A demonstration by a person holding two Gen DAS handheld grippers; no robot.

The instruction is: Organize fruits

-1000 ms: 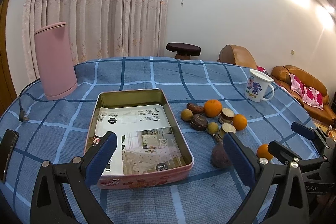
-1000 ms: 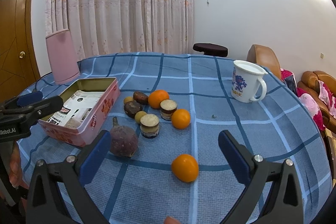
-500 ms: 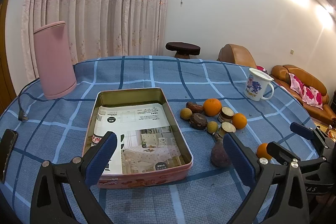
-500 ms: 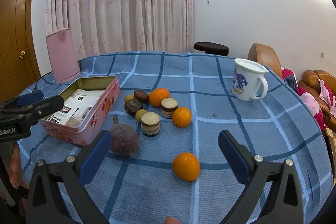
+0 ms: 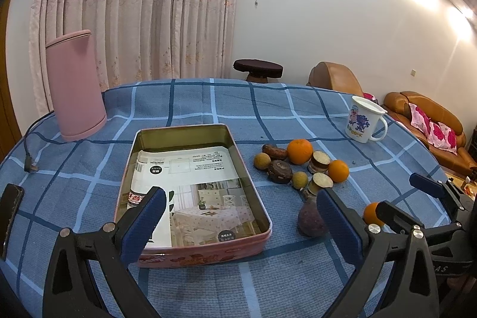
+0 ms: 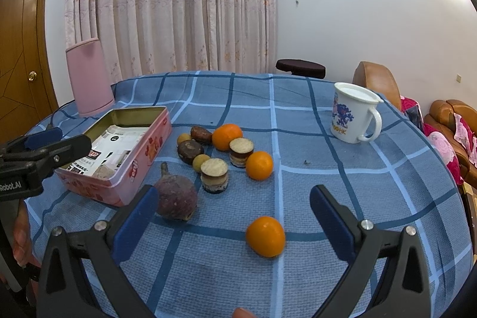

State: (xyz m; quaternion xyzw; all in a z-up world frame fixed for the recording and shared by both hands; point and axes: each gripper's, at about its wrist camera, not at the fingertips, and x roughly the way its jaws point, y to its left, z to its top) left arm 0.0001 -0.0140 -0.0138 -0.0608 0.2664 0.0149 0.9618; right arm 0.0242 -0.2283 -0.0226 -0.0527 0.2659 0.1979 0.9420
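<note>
A pink tin [image 5: 205,254] [image 6: 143,154] lined with a printed sheet lies on the blue checked cloth. Right of it sits a cluster of fruit: oranges [image 5: 299,151] [image 6: 227,136], small yellow-brown fruits, dark brown pieces and cut stubs [image 6: 214,179]. A purple round root [image 6: 176,195] [image 5: 310,218] lies nearest the tin. One orange [image 6: 265,236] [image 5: 371,213] lies apart, nearest the right gripper. My left gripper [image 5: 240,224] hangs open over the tin's near end, empty. My right gripper [image 6: 234,224] is open and empty, the lone orange between its fingers' line.
A pink cylinder [image 5: 74,85] with a cable stands at the back left. A white printed mug [image 5: 365,124] [image 6: 354,113] stands at the right. A dark flat object [image 5: 10,209] lies at the left edge. A sofa and a stool lie beyond the round table.
Both views have drifted only slightly; the fruit and the tin lie where they were, and both grippers stay open and empty.
</note>
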